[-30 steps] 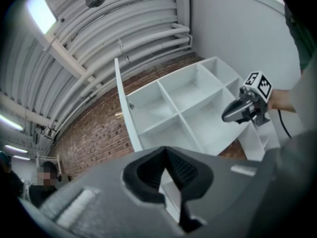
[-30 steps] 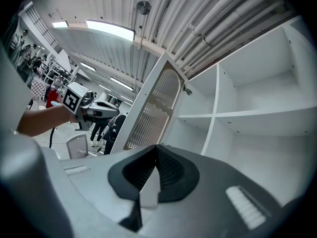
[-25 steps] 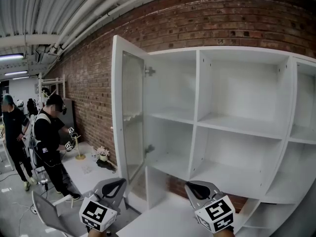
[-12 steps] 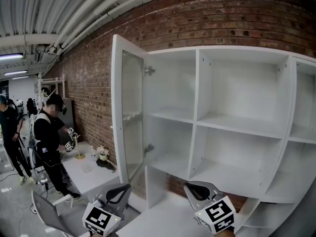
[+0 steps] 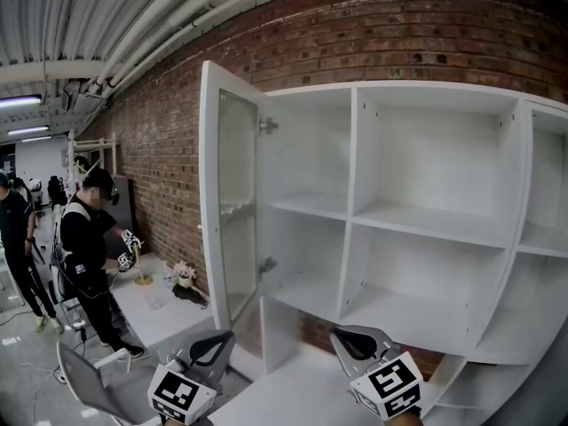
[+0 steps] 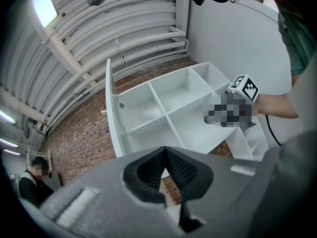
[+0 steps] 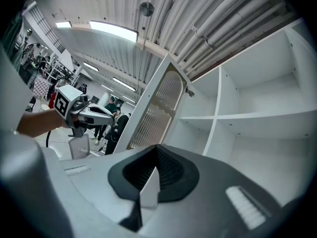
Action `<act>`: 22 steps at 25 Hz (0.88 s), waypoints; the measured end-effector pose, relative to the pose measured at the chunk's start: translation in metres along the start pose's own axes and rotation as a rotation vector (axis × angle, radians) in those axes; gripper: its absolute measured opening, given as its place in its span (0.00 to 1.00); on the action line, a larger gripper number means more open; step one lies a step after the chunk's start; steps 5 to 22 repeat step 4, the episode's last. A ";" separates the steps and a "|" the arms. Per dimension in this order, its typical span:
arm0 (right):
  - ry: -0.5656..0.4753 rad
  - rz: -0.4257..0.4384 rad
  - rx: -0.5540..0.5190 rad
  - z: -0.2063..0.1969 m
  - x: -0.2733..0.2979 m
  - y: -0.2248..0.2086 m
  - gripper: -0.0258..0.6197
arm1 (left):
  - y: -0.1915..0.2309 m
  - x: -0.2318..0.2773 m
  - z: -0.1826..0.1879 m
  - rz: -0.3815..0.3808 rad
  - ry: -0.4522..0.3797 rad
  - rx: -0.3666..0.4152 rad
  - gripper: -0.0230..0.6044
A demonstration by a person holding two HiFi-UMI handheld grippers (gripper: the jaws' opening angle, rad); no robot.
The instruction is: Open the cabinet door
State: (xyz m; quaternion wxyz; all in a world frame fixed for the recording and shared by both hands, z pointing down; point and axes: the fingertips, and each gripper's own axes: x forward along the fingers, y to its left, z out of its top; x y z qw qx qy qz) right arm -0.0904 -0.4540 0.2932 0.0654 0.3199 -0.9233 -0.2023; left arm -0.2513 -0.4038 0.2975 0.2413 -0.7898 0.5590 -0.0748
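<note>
The white cabinet (image 5: pixel 426 229) stands against a brick wall. Its tall door (image 5: pixel 232 211), with a ribbed glass panel, is swung wide open to the left, and the shelves inside are bare. My left gripper (image 5: pixel 216 343) hangs low in front of the door's bottom edge, shut and holding nothing. My right gripper (image 5: pixel 357 339) is below the lower middle shelf, also shut and holding nothing. Neither touches the cabinet. The left gripper view shows the open door (image 6: pixel 113 118) beyond the closed jaws of the left gripper (image 6: pixel 167 153). The right gripper view shows the door (image 7: pixel 158 108) past the right gripper (image 7: pixel 157 150).
A person in black (image 5: pixel 89 247) with a pair of grippers stands at the left, and another person (image 5: pixel 16 238) is at the frame's edge. A low white platform (image 5: pixel 169 313) carries a small flower pot (image 5: pixel 185 276). A grey chair back (image 5: pixel 84 384) is at the bottom left.
My left gripper has dropped a little lower and shifted right. The person at the far left has walked further left. The door and my right gripper have hardly moved.
</note>
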 end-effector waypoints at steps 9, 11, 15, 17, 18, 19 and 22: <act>0.000 0.001 -0.001 0.000 -0.001 -0.001 0.05 | -0.001 0.001 -0.002 0.001 0.005 -0.001 0.04; 0.000 0.001 -0.001 0.000 -0.001 -0.001 0.05 | -0.001 0.001 -0.002 0.001 0.005 -0.001 0.04; 0.000 0.001 -0.001 0.000 -0.001 -0.001 0.05 | -0.001 0.001 -0.002 0.001 0.005 -0.001 0.04; 0.000 0.001 -0.001 0.000 -0.001 -0.001 0.05 | -0.001 0.001 -0.002 0.001 0.005 -0.001 0.04; 0.000 0.001 -0.001 0.000 -0.001 -0.001 0.05 | -0.001 0.001 -0.002 0.001 0.005 -0.001 0.04; 0.000 0.001 -0.001 0.000 -0.001 -0.001 0.05 | -0.001 0.001 -0.002 0.001 0.005 -0.001 0.04; 0.000 0.001 -0.001 0.000 -0.001 -0.001 0.05 | -0.001 0.001 -0.002 0.001 0.005 -0.001 0.04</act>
